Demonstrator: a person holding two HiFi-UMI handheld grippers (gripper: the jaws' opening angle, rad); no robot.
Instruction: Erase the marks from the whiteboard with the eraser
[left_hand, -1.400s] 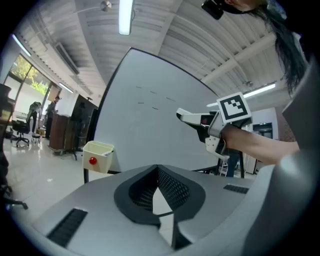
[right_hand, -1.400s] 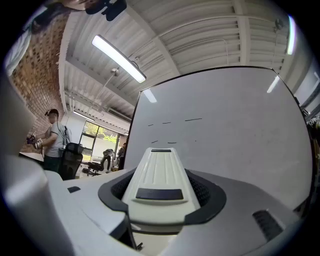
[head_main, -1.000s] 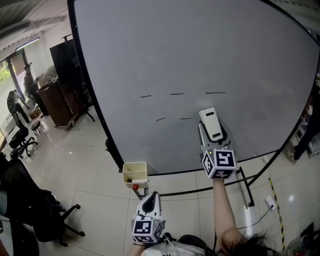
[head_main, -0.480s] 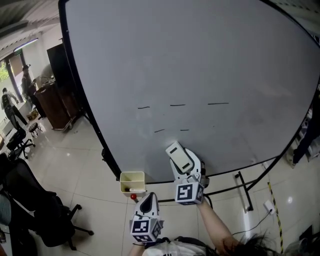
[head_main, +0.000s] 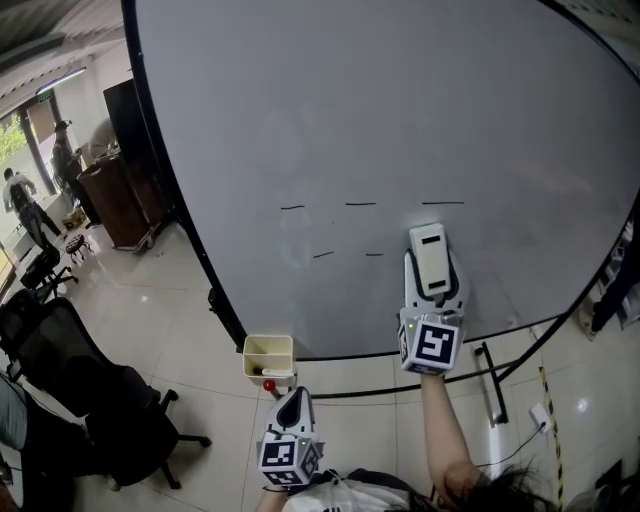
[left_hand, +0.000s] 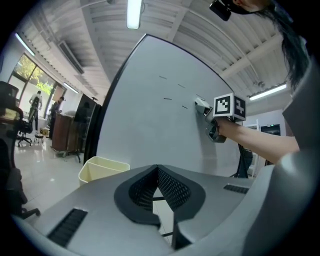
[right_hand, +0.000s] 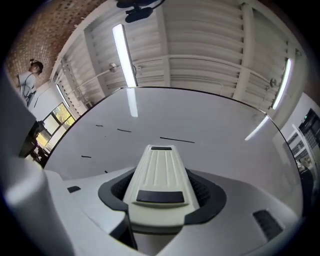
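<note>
Entry: cream ribbed plastic eraser (head_main: 430, 258), being pinched lengthwise between the jaws of the right gripper (head_main: 431, 292). Over the last half second it is being carried up and rightward from the lower rim of the large white whiteboard (head_main: 400, 100). Its nose is now being held just under the rightmost of the short black dashes (head_main: 443, 203), with the other four lying to that gripper's left. Contact with the board cannot be told. All five strokes are being shown intact, as before, so the erasing is judged outstanding. The right arm is being stretched forward and upward. The left gripper (head_main: 297, 405) is being kept low and back, its jaws pressed together on nothing, with a cream open-topped box (head_main: 268, 356) just ahead of it.
</note>
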